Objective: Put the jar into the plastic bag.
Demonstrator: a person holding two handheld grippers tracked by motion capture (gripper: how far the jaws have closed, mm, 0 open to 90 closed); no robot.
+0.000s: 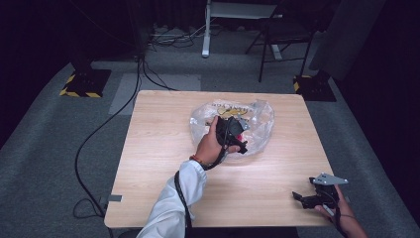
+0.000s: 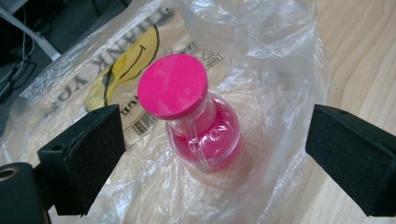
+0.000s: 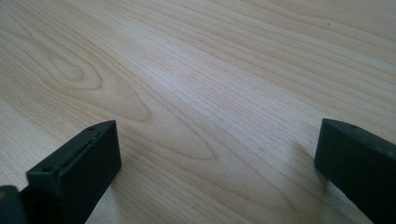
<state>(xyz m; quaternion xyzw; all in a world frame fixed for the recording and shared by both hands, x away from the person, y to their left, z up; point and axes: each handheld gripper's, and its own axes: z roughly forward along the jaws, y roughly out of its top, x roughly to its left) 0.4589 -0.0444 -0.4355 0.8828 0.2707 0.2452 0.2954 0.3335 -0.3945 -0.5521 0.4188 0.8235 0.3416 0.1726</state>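
Observation:
A clear plastic bag with a yellow smiley print lies at the middle back of the wooden table. Inside the bag stands a small clear bottle of pink liquid with a round pink cap. My left gripper hovers over the bag, and its jaws stand wide open either side of the bottle, touching nothing. My right gripper rests low near the front right corner of the table, open over bare wood.
Beyond the table stand a dark folding chair, a white desk leg and black stands with yellow-striped bases. A black cable trails across the grey carpet on the left.

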